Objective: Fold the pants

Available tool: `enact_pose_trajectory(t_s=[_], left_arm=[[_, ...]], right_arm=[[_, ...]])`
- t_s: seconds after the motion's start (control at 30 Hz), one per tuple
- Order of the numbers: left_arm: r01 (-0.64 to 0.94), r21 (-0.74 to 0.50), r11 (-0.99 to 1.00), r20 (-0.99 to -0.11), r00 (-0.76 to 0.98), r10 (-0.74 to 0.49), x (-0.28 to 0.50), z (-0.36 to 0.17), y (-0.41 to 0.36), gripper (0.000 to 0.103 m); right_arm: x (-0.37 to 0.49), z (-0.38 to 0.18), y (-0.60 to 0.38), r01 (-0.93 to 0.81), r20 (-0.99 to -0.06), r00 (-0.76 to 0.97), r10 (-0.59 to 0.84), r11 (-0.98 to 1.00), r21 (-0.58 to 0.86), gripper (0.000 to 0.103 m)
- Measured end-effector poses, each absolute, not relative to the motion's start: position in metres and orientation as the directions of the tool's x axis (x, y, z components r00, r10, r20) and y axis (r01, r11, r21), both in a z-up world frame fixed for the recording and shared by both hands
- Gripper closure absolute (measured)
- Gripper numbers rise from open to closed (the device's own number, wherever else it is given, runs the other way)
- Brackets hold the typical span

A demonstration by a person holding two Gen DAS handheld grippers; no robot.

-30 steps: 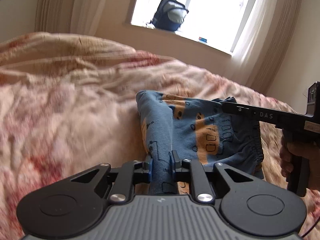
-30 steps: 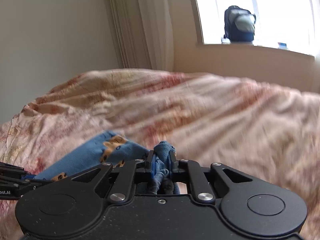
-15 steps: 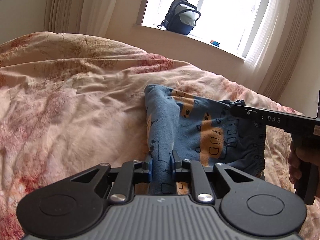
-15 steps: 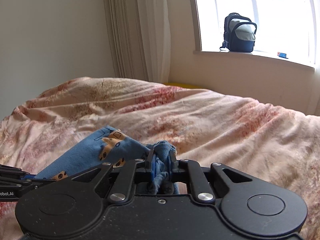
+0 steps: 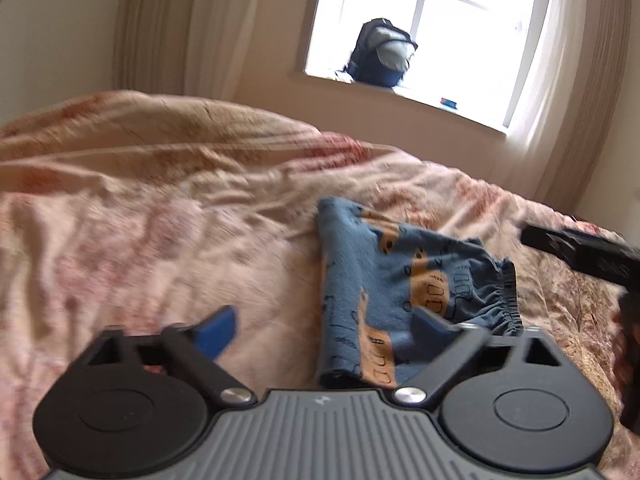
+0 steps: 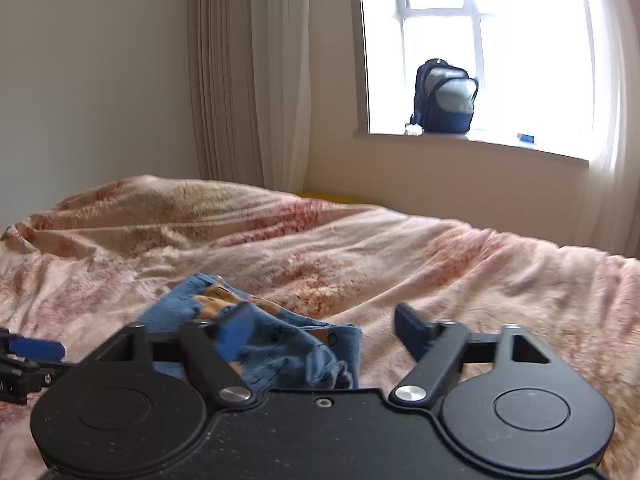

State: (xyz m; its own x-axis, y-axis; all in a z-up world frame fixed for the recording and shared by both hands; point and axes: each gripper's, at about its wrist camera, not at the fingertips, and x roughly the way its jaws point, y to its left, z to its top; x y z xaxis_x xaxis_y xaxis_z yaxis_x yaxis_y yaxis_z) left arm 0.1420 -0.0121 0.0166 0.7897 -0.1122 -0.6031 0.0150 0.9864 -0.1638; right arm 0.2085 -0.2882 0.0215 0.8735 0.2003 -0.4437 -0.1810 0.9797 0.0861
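Note:
The small blue pants (image 5: 404,288) with orange vehicle prints lie folded on the pink floral bedspread (image 5: 160,232). Their elastic waistband faces right in the left wrist view. My left gripper (image 5: 324,324) is open and empty, its jaws spread wide just in front of the pants' near edge. My right gripper (image 6: 324,326) is open and empty too, with the pants (image 6: 264,344) lying loose between and just ahead of its fingers. The right gripper's body (image 5: 580,248) shows at the right edge of the left wrist view, and the left gripper's blue fingertip (image 6: 36,348) at the left edge of the right wrist view.
The rumpled bedspread (image 6: 440,264) covers the whole bed. Behind it are a wall, curtains (image 6: 248,72) and a bright window with a dark backpack (image 6: 444,98) on the sill.
Both grippers were shut on the pants and have opened wide, letting go. The pants now rest loose on the bed, and both grippers have drawn back slightly.

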Motion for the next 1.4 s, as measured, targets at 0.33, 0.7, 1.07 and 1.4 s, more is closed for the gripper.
enact_pose_trajectory(t_s=[0.33, 0.7, 1.07, 1.4], left_arm=[[-0.021, -0.122, 0.992, -0.599, 0.799, -0.057, 0.071, 0.026, -0.002, 0.0], [-0.035, -0.058, 0.998, -0.623, 0.782, -0.009, 0.032, 0.008, 0.002, 0.0], [-0.047, -0.06, 0.997, -0.632, 0.775, -0.002, 0.036, 0.001, 0.006, 0.0], [-0.056, -0.07, 0.996, -0.665, 0.747, -0.005, 0.04, -0.008, 0.009, 0.0]], right_arm=[[0.096, 0.038, -0.256, -0.177, -0.396, 0.899, 0.188, 0.982, 0.064, 0.001], [0.039, 0.022, -0.232, -0.158, -0.406, 0.903, 0.139, 0.987, -0.014, 0.001], [0.04, 0.017, -0.233, -0.152, -0.426, 0.894, 0.137, 0.988, -0.001, 0.001], [0.042, 0.012, -0.233, -0.156, -0.447, 0.884, 0.137, 0.988, -0.005, 0.001]])
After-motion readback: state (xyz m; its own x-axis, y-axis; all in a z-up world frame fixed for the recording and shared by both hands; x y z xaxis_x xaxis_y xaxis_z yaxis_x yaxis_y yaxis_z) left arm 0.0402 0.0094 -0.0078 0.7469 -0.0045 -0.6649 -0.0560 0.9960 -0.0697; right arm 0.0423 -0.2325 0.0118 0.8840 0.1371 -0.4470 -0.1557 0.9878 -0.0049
